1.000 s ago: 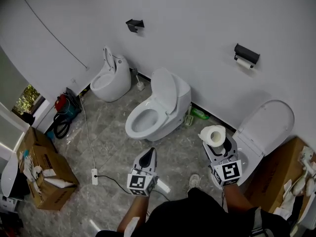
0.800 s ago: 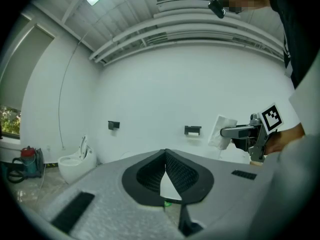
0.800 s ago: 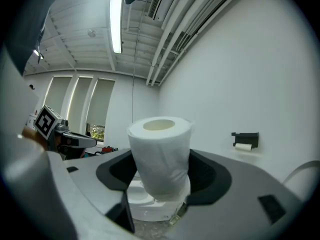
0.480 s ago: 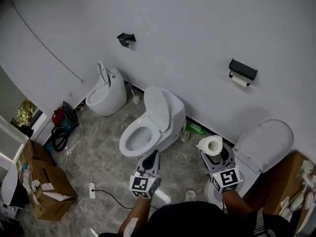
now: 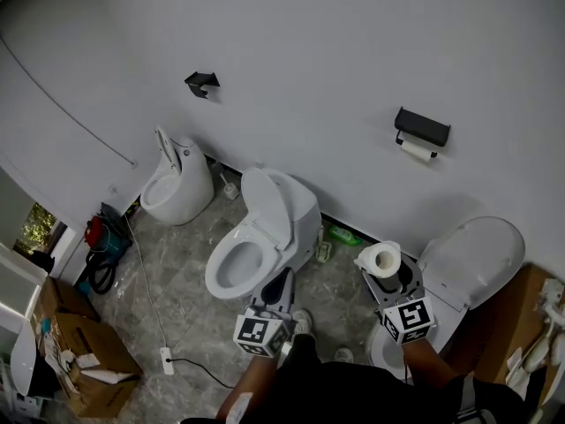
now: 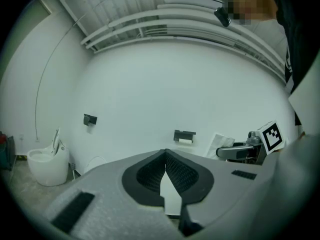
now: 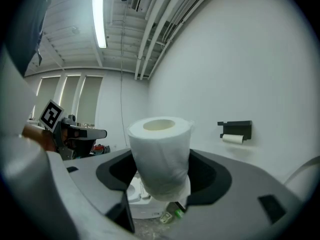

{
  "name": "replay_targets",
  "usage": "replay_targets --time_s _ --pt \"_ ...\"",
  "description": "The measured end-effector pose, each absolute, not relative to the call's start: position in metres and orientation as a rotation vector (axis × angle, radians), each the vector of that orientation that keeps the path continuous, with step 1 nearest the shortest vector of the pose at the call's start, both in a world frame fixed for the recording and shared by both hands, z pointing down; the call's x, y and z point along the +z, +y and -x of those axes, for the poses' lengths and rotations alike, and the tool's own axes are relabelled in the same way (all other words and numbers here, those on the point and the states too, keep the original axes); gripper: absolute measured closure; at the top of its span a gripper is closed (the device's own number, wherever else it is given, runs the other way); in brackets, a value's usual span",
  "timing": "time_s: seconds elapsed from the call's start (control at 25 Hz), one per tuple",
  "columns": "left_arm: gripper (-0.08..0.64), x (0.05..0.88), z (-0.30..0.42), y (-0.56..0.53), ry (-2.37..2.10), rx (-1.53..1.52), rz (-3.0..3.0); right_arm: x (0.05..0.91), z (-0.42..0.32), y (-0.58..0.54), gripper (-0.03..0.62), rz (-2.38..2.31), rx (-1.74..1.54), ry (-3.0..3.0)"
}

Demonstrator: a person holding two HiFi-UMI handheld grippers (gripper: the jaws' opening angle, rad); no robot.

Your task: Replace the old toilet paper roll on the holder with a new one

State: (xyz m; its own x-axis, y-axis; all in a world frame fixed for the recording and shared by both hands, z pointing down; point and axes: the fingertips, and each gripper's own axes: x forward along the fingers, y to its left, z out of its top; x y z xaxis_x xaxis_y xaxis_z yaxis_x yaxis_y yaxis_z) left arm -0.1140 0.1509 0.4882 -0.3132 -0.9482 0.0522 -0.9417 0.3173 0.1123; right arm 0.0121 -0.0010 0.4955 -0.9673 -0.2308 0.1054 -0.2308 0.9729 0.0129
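A person stands in a white-walled washroom with a gripper in each hand, facing three toilets ranged along the foot of the wall. A cardboard box (image 5: 84, 369) sits at the left edge of the floor. Beyond it, a small toilet (image 5: 177, 188) stands against the wall below a black bracket (image 5: 201, 82). The middle toilet (image 5: 265, 237) has its lid raised. Just in front of it the left gripper (image 5: 284, 276) points level, its jaws pressed together with nothing between them. To the right, the right gripper (image 5: 386, 268) has its jaws spread wide and clamped on the new toilet paper roll (image 5: 382, 259), which stands upright with its hollow core facing up. Higher on the wall, the black holder (image 5: 422, 126) carries the old roll (image 5: 417, 151) hanging just beneath it, well apart from the new one. At the right edge of the floor, a third toilet (image 5: 472, 254) stands with its lid up, beside the right gripper.
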Motion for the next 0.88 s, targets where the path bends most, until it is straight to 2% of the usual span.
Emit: replay_targets --time_s 0.28,0.52,0.88 --pt "0.555 0.515 0.167 0.091 -2.337 -0.116 -1.814 0.504 0.019 -0.059 0.301 -0.513 -0.008 -2.965" --pt "0.555 0.511 0.205 0.021 -2.188 -0.014 -2.014 0.489 0.038 -0.122 0.301 -0.785 -0.039 -2.895" --pt "0.555 0.505 0.230 -0.069 -1.935 0.021 -2.285 0.467 0.067 -0.162 0.301 -1.061 -0.071 -2.818"
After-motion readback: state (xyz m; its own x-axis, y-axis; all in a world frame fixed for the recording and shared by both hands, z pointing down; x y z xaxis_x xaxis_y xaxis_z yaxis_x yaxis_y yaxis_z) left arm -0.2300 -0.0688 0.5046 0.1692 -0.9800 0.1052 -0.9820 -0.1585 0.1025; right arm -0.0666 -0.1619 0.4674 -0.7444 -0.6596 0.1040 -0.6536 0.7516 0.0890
